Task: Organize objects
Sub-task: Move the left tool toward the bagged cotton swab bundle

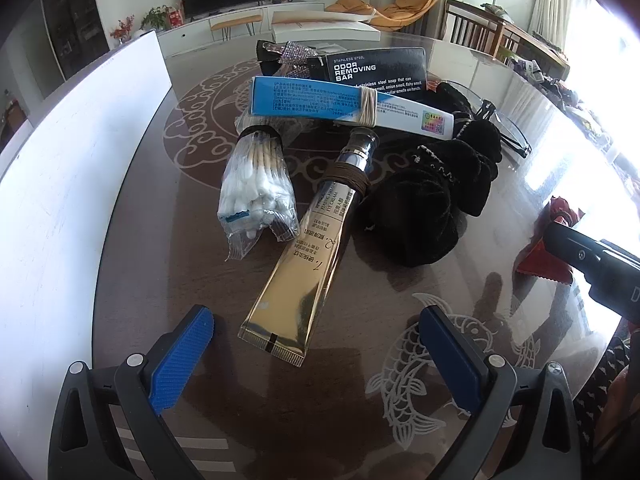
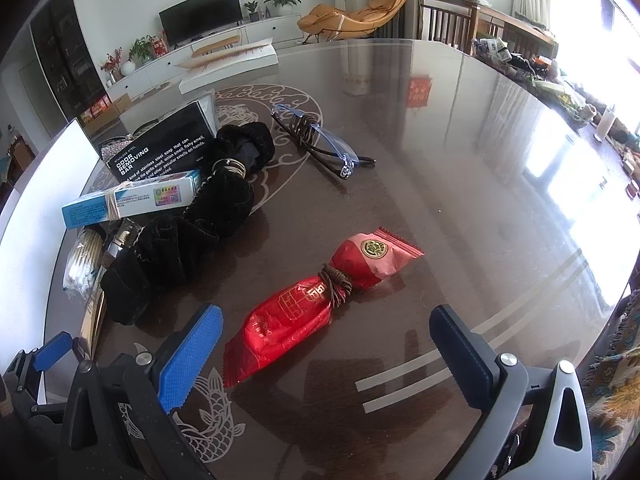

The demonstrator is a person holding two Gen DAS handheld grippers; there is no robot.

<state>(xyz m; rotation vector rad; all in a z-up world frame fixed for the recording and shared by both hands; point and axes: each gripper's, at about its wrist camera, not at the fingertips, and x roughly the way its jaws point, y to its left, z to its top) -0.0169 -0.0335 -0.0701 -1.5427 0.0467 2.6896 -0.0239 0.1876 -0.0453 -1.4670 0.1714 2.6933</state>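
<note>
We can read "STAINLESS STEEL ODOR REMOVING BAR" on the black box [image 1: 375,67], "EYE CREAM" plus numbers 1 and 2 on the gold tube [image 1: 301,272]; blue box [image 1: 312,101] print's too tiny

Both wrist views look low across the table [image 1: 132,240], sharing the black box [image 1: 376,68].

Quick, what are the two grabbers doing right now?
Left gripper: open, holding nothing, gold tube ahead.
Right gripper: open, holding nothing, red packet ahead.
</note>
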